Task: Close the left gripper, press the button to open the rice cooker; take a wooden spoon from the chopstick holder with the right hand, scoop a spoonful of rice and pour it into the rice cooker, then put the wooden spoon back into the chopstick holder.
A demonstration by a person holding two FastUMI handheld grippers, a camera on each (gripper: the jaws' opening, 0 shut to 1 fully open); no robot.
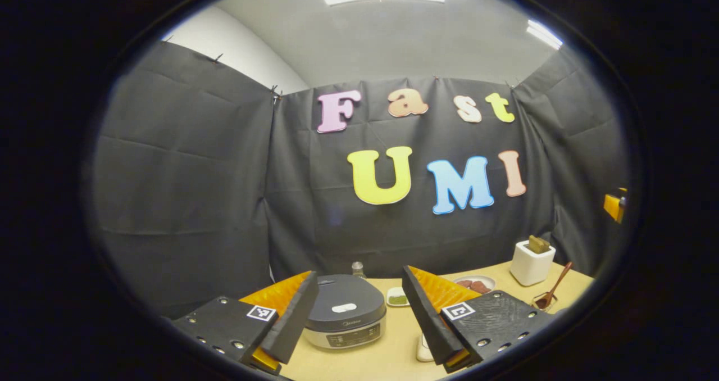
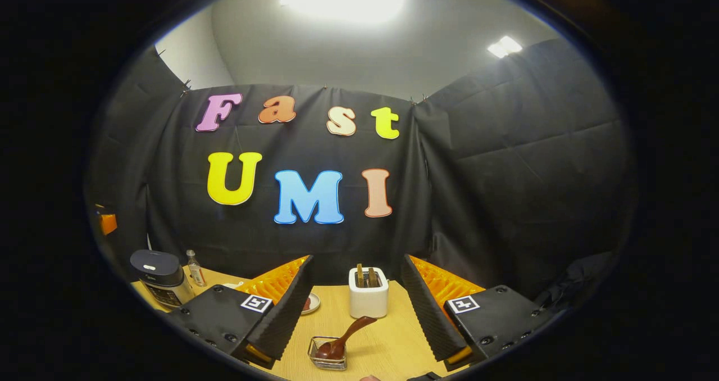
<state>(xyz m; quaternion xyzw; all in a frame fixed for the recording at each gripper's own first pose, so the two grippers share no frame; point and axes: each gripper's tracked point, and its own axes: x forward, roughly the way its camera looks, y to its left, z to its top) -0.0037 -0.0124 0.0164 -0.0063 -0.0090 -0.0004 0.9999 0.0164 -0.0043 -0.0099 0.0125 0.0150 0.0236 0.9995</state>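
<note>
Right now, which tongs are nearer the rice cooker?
Left. The left tongs sit open right in front of the rice cooker, which shows between their fingers. From the right tongs the cooker stands far off to the left, with the wooden spoon ahead instead.

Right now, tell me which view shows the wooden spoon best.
The right gripper view. There the wooden spoon lies near and central between that gripper's open jaws, bowl down in a small wire holder, handle slanting up toward the white toaster. The left gripper view shows it small at the right edge, beside the toaster.
</note>
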